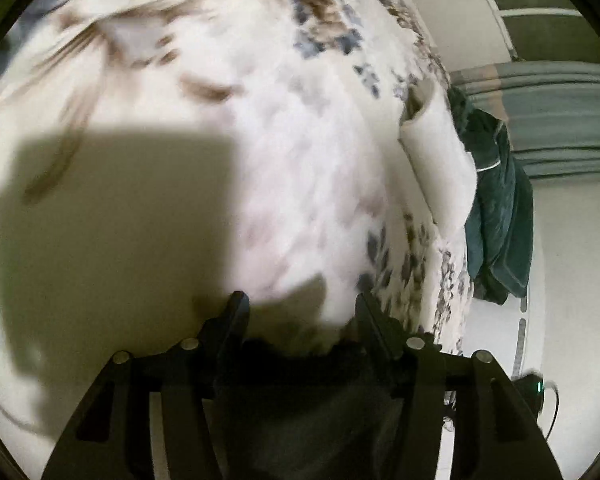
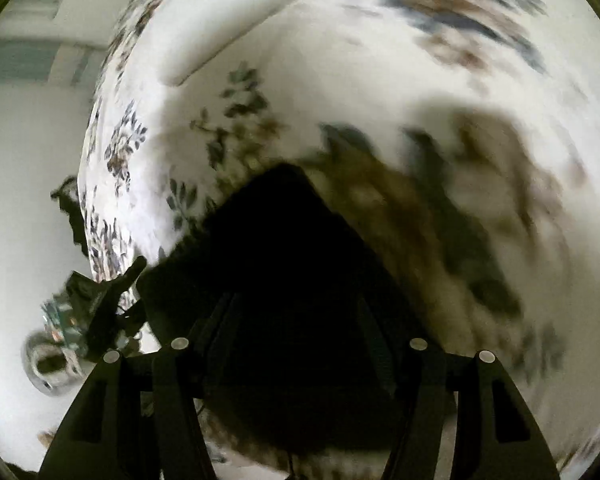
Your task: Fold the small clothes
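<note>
Both wrist views look down on a bed with a white floral bedspread; both frames are blurred. Left hand-held gripper: jaws spread, tips apart over the bedspread, with a dark garment lying low between the finger bases, just beside the near edge of the bedspread. Whether the pads press on it cannot be told; the tips themselves stand clear of it. A square shadow falls on the bedspread left of the gripper. A white pillow lies at the bedspread's right edge, and beyond it a dark green cloth hangs down the side of the bed. Right hand-held gripper: fingers apart, but they sit against the same dark garment, which fills the space between them and spreads forward onto the bedspread; contact cannot be judged in the dark. At the bedspread's left edge in this view, the other gripper shows partly.
</note>
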